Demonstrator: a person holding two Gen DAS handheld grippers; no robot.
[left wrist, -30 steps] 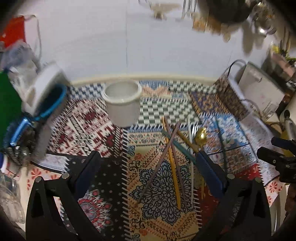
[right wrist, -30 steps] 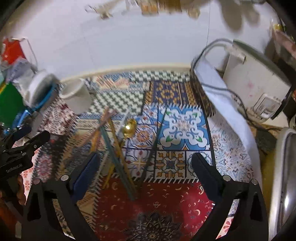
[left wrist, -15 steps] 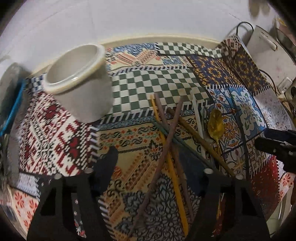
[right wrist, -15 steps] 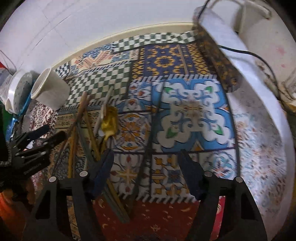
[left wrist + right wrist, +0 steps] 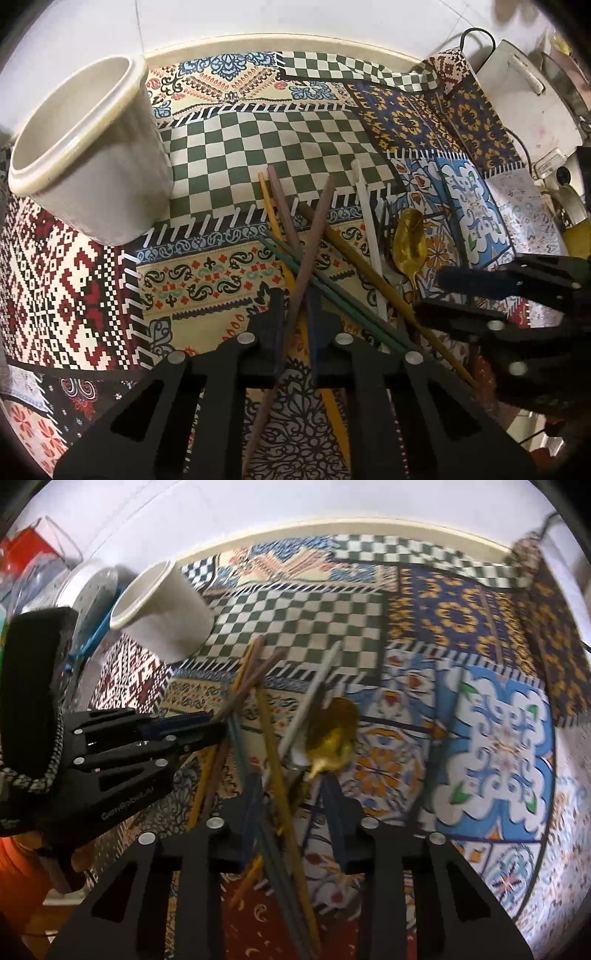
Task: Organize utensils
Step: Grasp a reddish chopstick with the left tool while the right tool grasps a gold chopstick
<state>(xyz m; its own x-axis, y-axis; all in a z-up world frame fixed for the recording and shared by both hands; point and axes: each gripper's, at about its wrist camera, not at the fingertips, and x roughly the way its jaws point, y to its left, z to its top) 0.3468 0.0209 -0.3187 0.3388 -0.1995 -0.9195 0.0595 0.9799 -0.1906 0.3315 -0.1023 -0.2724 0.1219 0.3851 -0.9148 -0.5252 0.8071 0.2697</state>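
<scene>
Left gripper (image 5: 295,314) jaws just closing, clamped on brown-mauve chopstick (image 5: 312,236) and yellow stick. Right gripper (image 5: 291,794) jaws just closing around teal/yellow sticks and gold metal spoon (image 5: 330,729) handle; pinch unclear. Pile crossed on patterned mat (image 5: 258,147); cream cylindrical holder (image 5: 92,147) at 10 o'clock, likely destination

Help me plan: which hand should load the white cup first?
Left. Its tool, jaws just closed, pinches the brown chopstick, and the white cup stands on its side.
</scene>
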